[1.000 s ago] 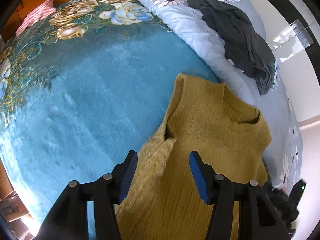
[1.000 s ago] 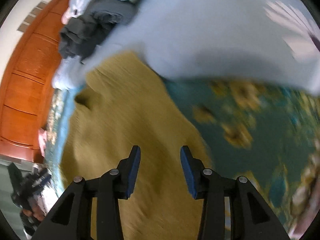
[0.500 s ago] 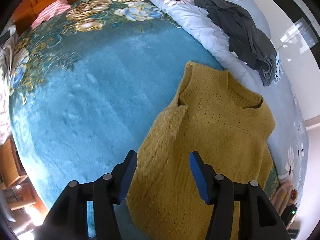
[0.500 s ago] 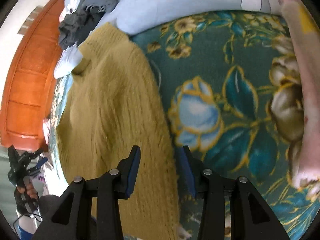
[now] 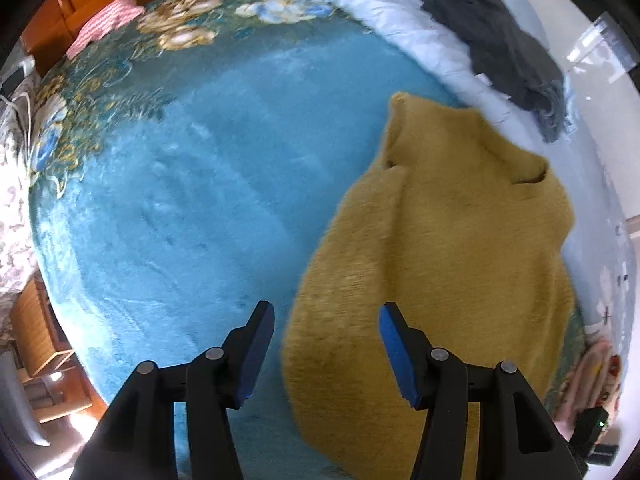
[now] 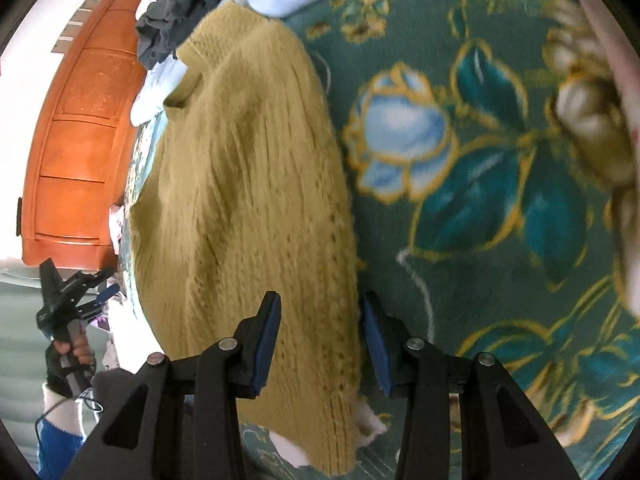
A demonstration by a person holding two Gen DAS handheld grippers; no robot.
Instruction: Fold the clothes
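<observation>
A mustard-yellow knitted sweater point(image 5: 440, 248) lies flat on the teal floral blanket point(image 5: 192, 208), collar towards the far side, one sleeve folded along its left edge. My left gripper point(image 5: 326, 348) is open above the sweater's lower left edge, holding nothing. In the right wrist view the sweater point(image 6: 248, 200) runs away from me. My right gripper point(image 6: 320, 340) is open, its jaws on either side of the sweater's right side edge near the hem. The left gripper point(image 6: 78, 292) shows far left in the right wrist view, held by a hand.
A dark grey garment point(image 5: 508, 40) lies on a light blue flowered quilt point(image 5: 400, 24) beyond the sweater. A pink checked cloth point(image 5: 108, 24) lies at the far left by the orange wooden headboard point(image 6: 76, 128). A pale pink cloth point(image 6: 616, 60) lies right.
The left gripper has drawn back and left, so the sweater's lower left edge sits between its jaws. The right gripper has moved in close over the sweater's right edge. Both stay open.
</observation>
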